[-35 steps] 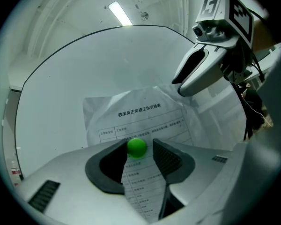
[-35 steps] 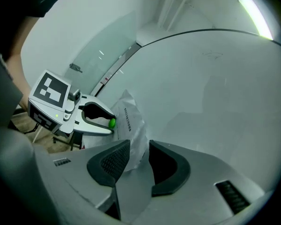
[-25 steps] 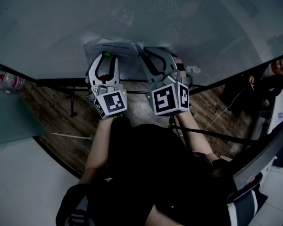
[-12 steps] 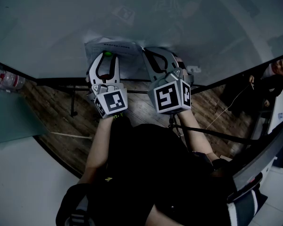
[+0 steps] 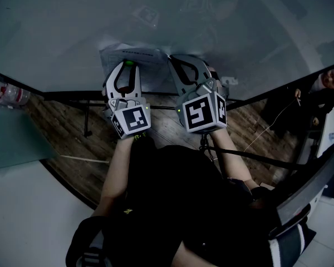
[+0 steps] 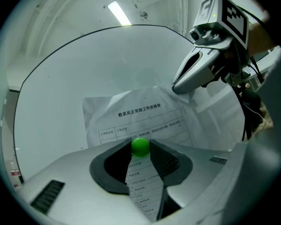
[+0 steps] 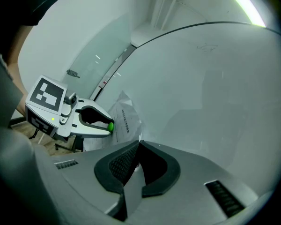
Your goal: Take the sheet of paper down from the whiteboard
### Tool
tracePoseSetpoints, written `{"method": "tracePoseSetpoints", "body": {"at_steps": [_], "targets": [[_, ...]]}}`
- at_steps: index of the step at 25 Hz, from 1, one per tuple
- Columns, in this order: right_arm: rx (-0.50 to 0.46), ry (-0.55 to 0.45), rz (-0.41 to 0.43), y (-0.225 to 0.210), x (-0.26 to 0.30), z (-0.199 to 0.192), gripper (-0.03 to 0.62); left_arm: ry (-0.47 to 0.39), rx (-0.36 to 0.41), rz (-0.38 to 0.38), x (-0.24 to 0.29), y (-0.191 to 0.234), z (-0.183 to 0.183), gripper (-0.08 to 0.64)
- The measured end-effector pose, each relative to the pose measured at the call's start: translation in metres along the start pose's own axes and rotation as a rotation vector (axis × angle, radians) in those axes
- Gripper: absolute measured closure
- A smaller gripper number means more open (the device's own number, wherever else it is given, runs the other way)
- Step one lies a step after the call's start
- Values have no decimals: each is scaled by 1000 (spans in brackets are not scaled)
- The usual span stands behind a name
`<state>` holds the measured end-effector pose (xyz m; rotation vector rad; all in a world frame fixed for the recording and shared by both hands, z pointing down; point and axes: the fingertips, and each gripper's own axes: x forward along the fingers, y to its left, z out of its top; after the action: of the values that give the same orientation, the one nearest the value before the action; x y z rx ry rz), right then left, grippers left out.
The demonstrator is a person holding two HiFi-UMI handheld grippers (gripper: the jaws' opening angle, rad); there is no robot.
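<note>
One green magnet (image 6: 140, 146) on paper (image 6: 131, 116), bottle (image 5: 10, 96) far left

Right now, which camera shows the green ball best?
The left gripper view: the green ball sits close and centred between the left tool's tips, which have just been closing on it, against the paper. The right gripper view shows it small, from the side; the head view only a green speck.
</note>
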<state>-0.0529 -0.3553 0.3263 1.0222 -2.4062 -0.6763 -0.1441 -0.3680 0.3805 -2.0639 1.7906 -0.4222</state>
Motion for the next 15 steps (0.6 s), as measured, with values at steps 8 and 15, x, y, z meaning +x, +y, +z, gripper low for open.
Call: {"method": "tracePoseSetpoints", "body": {"at_steps": [8, 15], "targets": [[0, -1, -6, -2, -1, 0, 577, -6, -7, -1, -1, 0, 1, 422], [10, -3, -2, -2, 0, -1, 577, -8, 4, -6, -1, -1, 1, 423]]}}
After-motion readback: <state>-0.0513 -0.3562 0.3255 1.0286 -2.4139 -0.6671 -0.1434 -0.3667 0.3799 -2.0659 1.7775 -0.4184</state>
